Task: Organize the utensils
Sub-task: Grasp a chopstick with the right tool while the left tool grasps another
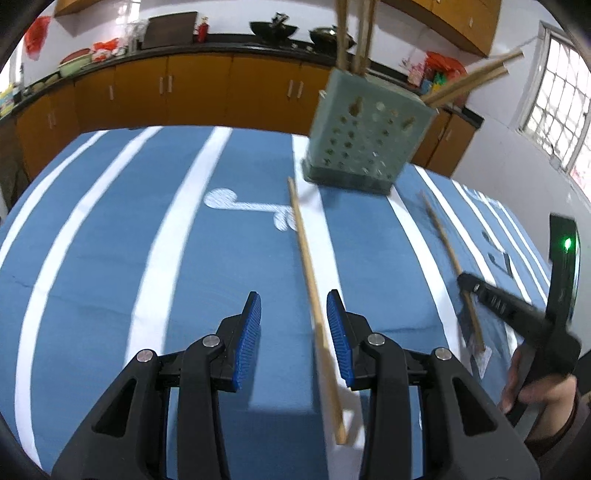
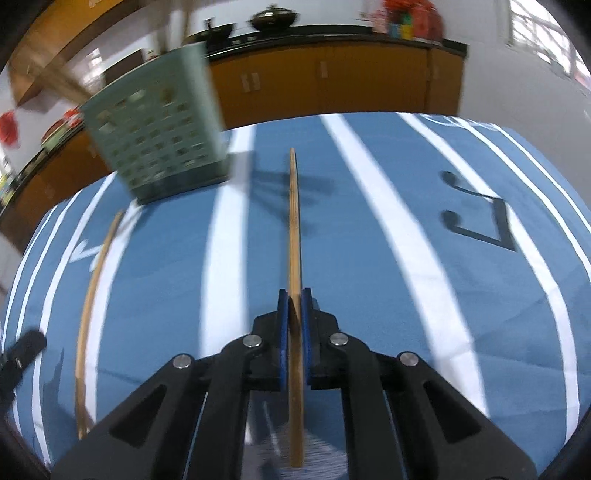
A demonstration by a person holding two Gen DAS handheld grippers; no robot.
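A green perforated utensil holder [image 1: 365, 129] stands on the blue striped tablecloth [image 1: 110, 258] with several wooden chopsticks sticking out of its top. One loose chopstick [image 1: 314, 295] lies on the cloth and passes between the fingers of my open left gripper [image 1: 293, 317], close to the right pad. My right gripper [image 2: 294, 306] is shut on a second chopstick [image 2: 294, 229], which points toward the holder [image 2: 155, 140]. In the left wrist view that gripper [image 1: 472, 288] holds the chopstick [image 1: 447, 247] at the right. The loose chopstick [image 2: 92, 295] shows at the left of the right wrist view.
Orange kitchen cabinets [image 1: 184, 88] with a dark counter run behind the table, carrying woks [image 1: 273, 27] and bowls. A window [image 1: 561, 107] is on the right wall. The person's hand [image 1: 532, 391] holds the right gripper near the table's right edge.
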